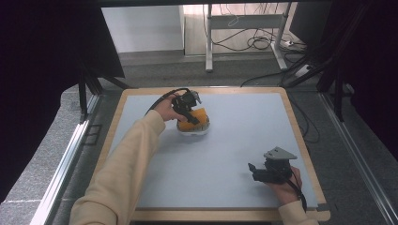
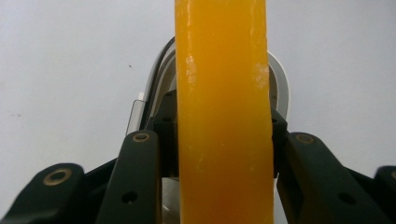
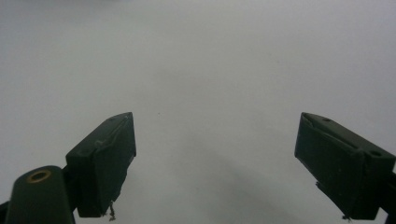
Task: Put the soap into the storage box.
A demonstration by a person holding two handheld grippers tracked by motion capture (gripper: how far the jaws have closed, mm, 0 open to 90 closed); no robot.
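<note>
Left gripper [image 2: 223, 140] around upright orange slab [image 2: 223, 93]

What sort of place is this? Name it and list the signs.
Probably a lab or data-recording workspace, not a home: black curtains flank a bare grey-topped table, loose cables lie on the floor beneath a desk frame, and a person works with handheld, cabled grippers.

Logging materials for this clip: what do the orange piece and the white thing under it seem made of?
Orange piece: matte, slightly translucent, with faint pale scuffs; likely sponge or soft plastic, unclear which. The left claw is shut on it. White dish: smooth, lightly glossy rim, probably ceramic or hard plastic.
</note>
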